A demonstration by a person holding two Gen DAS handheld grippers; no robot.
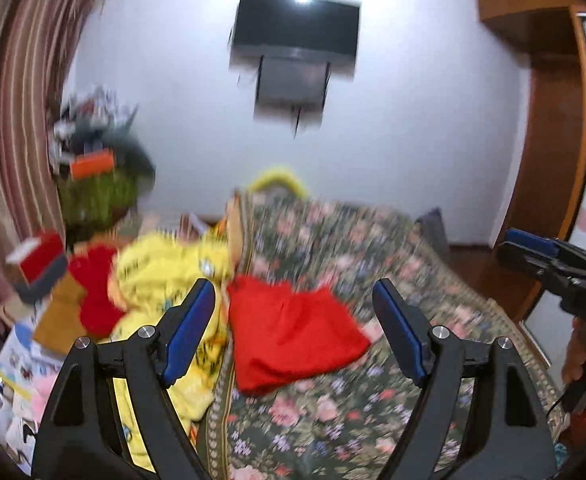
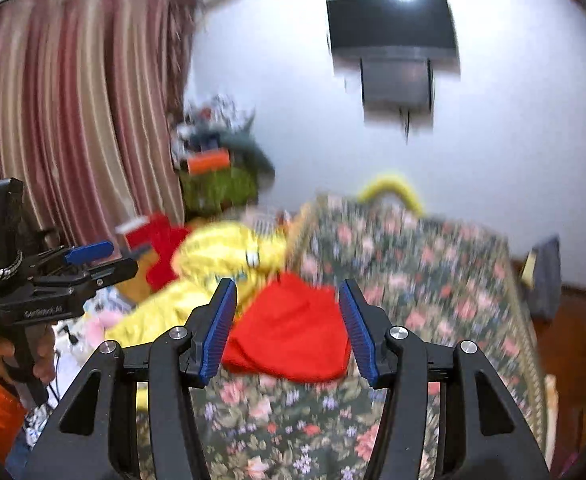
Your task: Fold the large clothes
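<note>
Folded red cloth garment [image 1: 293, 332] lies on the floral-covered bed [image 1: 373, 400] — left gripper [image 1: 293, 328] and right gripper [image 2: 287, 328] both gape, empty; lettering on them blurred, white-walled room.

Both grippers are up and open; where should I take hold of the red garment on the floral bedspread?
My pick: the near edge of the red garment, left gripper and right gripper coming down from the operator's side. It lies fairly flat on the floral bedspread with that edge facing both open grippers; the yellow garment crowds its left side. Blur hides any hems.
</note>
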